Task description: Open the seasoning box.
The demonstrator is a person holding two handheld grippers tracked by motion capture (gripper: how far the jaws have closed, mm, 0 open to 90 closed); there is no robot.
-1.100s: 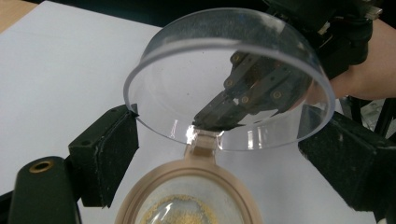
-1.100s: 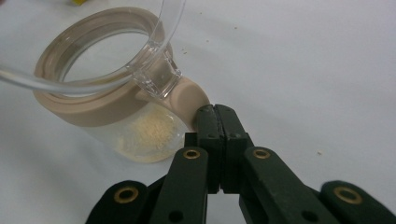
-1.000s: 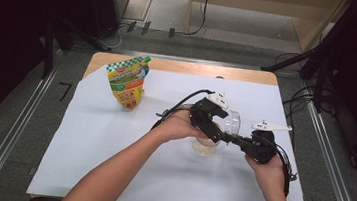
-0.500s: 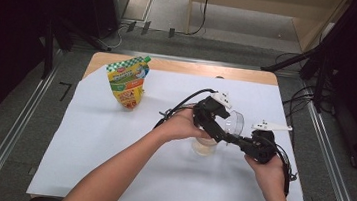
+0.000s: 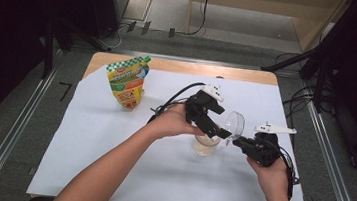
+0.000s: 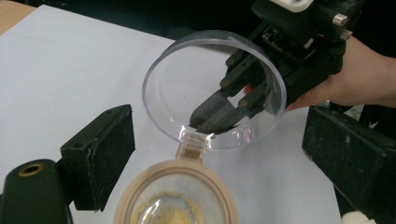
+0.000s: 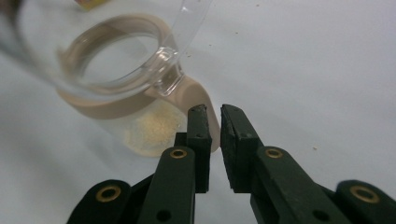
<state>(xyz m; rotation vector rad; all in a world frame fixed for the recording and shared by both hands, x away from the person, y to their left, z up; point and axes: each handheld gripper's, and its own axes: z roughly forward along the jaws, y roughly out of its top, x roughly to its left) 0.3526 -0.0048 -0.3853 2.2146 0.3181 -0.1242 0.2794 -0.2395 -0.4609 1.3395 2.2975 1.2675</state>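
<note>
Jar (image 5: 205, 144) lid (image 5: 235, 125) stands open between both grippers' parted fingers (image 6: 100, 154).

Jar (image 6: 176, 198) base cut off by bottom edge; lid (image 7: 187, 18) blurred, cropped.

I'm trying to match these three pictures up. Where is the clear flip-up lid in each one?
High view: the clear lid stands open, right of centre.
Left gripper view: upper middle.
Right gripper view: top, blurred.
Shared landmark: the jar's beige rim, hinged below it.

A wooden worktop (image 5: 180, 66) carries a white paper sheet (image 5: 111, 144); on it stand a small clear beige-rimmed jar (image 5: 205, 144) and a yellow-green printed pouch (image 5: 127, 81).
</note>
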